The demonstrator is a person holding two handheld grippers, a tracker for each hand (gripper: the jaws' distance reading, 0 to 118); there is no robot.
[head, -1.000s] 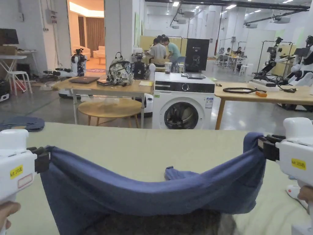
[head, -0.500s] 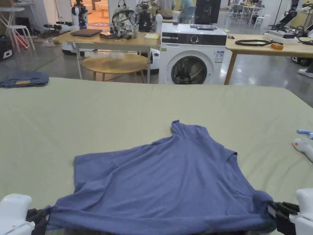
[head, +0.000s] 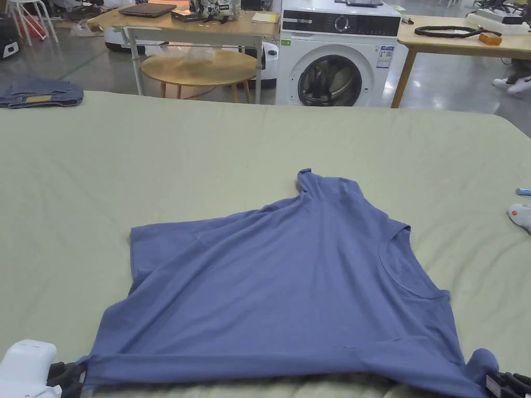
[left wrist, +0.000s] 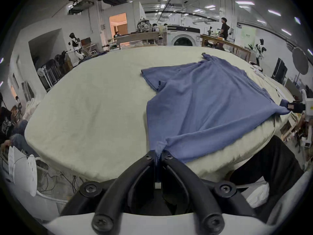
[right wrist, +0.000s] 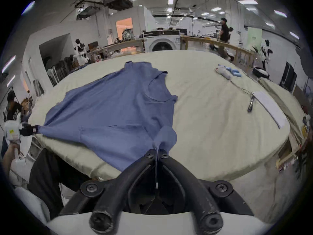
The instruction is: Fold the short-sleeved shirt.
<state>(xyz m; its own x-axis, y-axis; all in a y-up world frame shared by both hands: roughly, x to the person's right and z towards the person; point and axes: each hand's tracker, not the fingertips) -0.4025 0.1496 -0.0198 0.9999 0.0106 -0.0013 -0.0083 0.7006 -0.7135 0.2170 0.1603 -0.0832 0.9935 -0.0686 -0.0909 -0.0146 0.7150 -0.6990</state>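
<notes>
A blue short-sleeved shirt [head: 290,280] lies spread on the pale green table [head: 155,155], with its neckline toward the right and its near edge hanging over the table's front. My left gripper [head: 78,369] is shut on the shirt's near left corner, seen close up in the left gripper view [left wrist: 158,154]. My right gripper [head: 492,381] is shut on the near right corner, a bunch of cloth standing above its jaws in the right gripper view [right wrist: 157,153]. The shirt [left wrist: 208,103] is pulled taut between the two grippers. One sleeve [head: 316,181] points toward the far side.
Folded denim [head: 41,93] lies at the table's far left corner. A white object [head: 520,215] rests near the right edge; a white strip [right wrist: 269,108] and a cord lie there too. Beyond the table stand a washing machine [head: 332,57] and wooden tables.
Both grippers have come down and toward me, laying the shirt from hanging in the air flat onto the table. The head camera has tilted downward.
</notes>
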